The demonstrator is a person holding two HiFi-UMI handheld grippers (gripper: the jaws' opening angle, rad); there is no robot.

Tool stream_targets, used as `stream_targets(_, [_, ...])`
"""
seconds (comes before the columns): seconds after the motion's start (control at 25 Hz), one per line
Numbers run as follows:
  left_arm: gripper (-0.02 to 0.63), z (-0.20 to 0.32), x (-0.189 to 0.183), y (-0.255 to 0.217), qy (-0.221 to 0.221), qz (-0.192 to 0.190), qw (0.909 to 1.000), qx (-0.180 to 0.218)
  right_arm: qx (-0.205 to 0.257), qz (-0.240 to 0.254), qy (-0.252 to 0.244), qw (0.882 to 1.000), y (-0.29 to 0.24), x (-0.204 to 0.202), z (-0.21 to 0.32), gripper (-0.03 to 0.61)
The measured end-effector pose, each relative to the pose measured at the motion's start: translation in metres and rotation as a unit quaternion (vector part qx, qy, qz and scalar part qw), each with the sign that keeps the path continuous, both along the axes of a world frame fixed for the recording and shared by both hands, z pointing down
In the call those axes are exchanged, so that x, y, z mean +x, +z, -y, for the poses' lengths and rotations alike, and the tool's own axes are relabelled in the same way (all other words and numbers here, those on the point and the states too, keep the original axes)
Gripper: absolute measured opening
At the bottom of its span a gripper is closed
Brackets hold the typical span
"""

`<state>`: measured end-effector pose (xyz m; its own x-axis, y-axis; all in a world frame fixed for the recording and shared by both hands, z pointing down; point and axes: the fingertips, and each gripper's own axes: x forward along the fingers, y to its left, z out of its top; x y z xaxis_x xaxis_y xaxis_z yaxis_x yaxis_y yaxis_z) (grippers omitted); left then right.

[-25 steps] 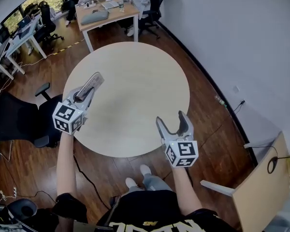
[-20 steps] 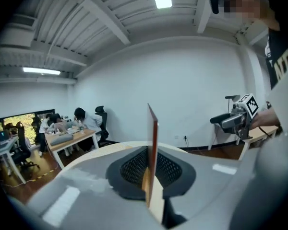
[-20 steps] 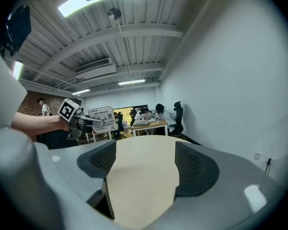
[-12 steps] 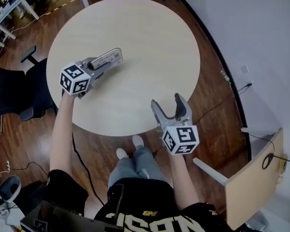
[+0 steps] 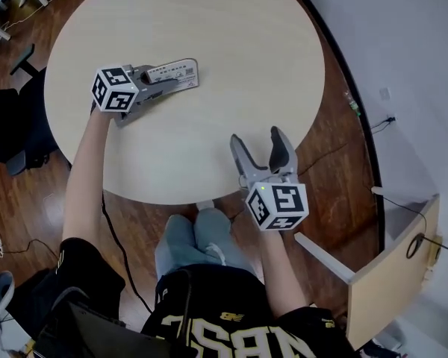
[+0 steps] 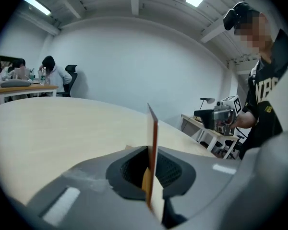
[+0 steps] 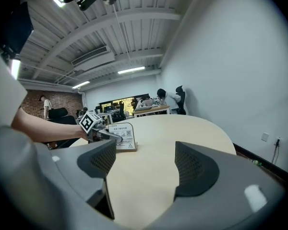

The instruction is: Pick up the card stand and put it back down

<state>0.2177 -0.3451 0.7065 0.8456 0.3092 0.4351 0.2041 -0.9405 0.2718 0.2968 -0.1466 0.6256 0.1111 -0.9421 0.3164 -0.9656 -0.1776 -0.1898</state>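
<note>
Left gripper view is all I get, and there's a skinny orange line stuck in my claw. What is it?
Observer: That is the card stand seen edge-on. The right gripper view shows its white printed face and wooden base.
Operator: Is it standing on the table?
Observer: Its base is low at the round table, but I cannot tell whether it touches.
Operator: What about the other side?
Observer: The right claw is open and empty, by the table's near edge.
</note>
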Motion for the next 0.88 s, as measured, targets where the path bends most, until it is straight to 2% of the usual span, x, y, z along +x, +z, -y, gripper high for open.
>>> stream_targets(0.12, [0.019, 0.006, -0.001, 0.015, 0.004, 0.01, 0.9999, -0.005, -0.002, -0.002, 0.001, 1.0, 0.001, -0.001, 0.0, 0.388])
stream_targets(0.2, [0.03, 0.015, -0.002, 0.017, -0.013, 0.01, 0.9999, 0.0, 0.0, -0.002, -0.001, 1.0, -0.002, -0.003, 0.001, 0.388])
stream_targets(0.24, [0.062, 0.022, -0.002, 0.016, -0.028, 0.013, 0.9995, 0.008, 0.001, -0.001, -0.002, 1.0, -0.004, -0.005, 0.003, 0.388])
stream_targets(0.28, [0.134, 0.029, -0.004, 0.015, -0.047, 0.017, 0.9987, 0.015, 0.002, 0.0, -0.003, 1.0, -0.006, -0.006, 0.004, 0.388])
stream_targets(0.32, [0.171, 0.034, -0.006, 0.012, -0.067, 0.019, 0.9974, 0.018, 0.002, 0.002, -0.004, 1.0, -0.009, -0.008, 0.003, 0.388])
stream_targets(0.44, [0.272, 0.035, -0.022, -0.012, -0.122, 0.013, 0.9923, 0.018, 0.004, 0.012, -0.001, 1.0, -0.022, -0.013, 0.0, 0.388])
stream_targets(0.48, [0.286, 0.032, -0.032, -0.024, -0.137, 0.009, 0.9902, 0.023, 0.007, 0.017, -0.001, 1.0, -0.028, -0.017, 0.0, 0.388])
stream_targets(0.6, [0.296, 0.011, -0.071, -0.067, -0.175, -0.011, 0.9836, 0.044, 0.014, 0.032, -0.005, 0.999, -0.049, -0.032, 0.0, 0.388])
stream_targets(0.64, [0.274, 0.001, -0.082, -0.083, -0.184, -0.022, 0.9816, 0.045, 0.018, 0.033, -0.009, 0.999, -0.059, -0.038, 0.0, 0.388])
stream_targets(0.72, [0.27, -0.018, -0.103, -0.121, -0.206, -0.051, 0.9762, 0.047, 0.03, 0.027, -0.027, 0.999, -0.084, -0.05, 0.003, 0.388])
stream_targets(0.8, [0.27, -0.033, -0.124, -0.164, -0.234, -0.082, 0.9666, 0.064, 0.045, 0.012, -0.052, 0.998, -0.113, -0.064, 0.006, 0.38])
stream_targets(0.88, [0.27, -0.044, -0.146, -0.208, -0.27, -0.11, 0.952, 0.094, 0.061, -0.003, -0.073, 0.995, -0.141, -0.081, 0.008, 0.373])
